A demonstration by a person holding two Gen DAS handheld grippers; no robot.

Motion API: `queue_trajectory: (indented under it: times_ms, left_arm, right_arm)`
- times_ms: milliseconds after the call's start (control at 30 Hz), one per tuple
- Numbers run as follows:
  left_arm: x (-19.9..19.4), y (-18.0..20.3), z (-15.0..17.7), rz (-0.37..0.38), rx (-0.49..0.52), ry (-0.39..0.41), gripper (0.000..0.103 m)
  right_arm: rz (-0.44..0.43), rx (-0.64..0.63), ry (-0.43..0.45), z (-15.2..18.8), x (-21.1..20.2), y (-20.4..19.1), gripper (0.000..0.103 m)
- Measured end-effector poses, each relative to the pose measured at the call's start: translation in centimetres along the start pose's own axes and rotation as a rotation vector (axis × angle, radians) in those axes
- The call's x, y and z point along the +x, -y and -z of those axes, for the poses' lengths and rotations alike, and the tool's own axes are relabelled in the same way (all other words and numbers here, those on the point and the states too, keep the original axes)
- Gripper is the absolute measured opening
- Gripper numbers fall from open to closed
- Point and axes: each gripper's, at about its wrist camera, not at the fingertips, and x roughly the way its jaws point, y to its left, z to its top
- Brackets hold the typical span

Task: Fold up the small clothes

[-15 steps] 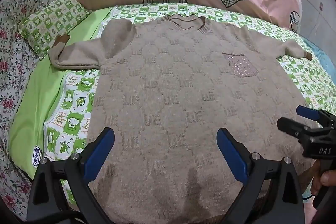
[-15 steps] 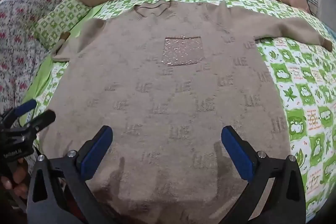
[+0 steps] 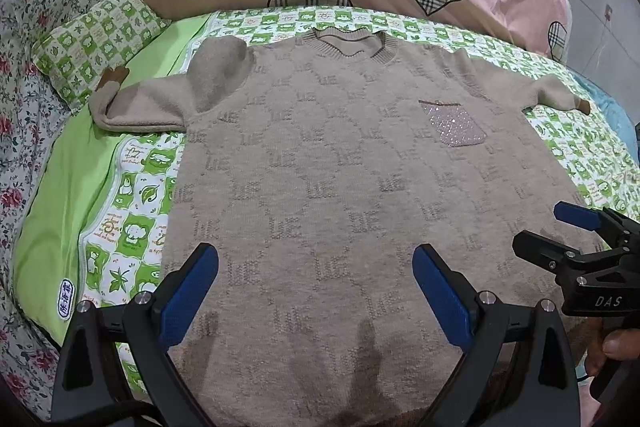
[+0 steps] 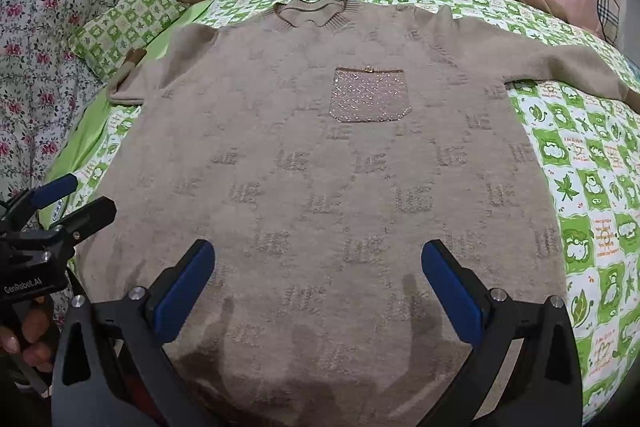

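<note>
1. I see the left gripper (image 3: 316, 291) spread wide, empty, above the sweater (image 3: 340, 187) hem.
2. The sweater lies flat on the green checked sheet (image 3: 132, 207), neckline away from me.
3. My right gripper (image 4: 318, 287) gapes empty over the hem.

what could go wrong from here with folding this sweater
1. The left gripper and right gripper both hang open over the sweater near its lower part, not at an edge; closing here would likely pinch a ridge of knit rather than a clean hem.
2. The left sleeve lies doubled back on itself, so a fold may trap it unevenly.
3. The sequinned pocket could snag the knit folded over it.
</note>
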Motion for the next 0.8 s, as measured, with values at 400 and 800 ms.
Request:
queue_trajectory:
  times_ms: [400,800]
  left_arm:
    - [0.20,0.02,0.02,0.005,0.000,-0.006,0.098]
    - [0.54,0.06,-0.30,0.028,-0.011,0.009,0.098]
  right_arm:
    - [-0.012,0.003,0.001,-0.24,0.11,-0.09,0.103]
    - [-0.023,0.017,-0.010,-0.44,-0.07,-0.04,0.103]
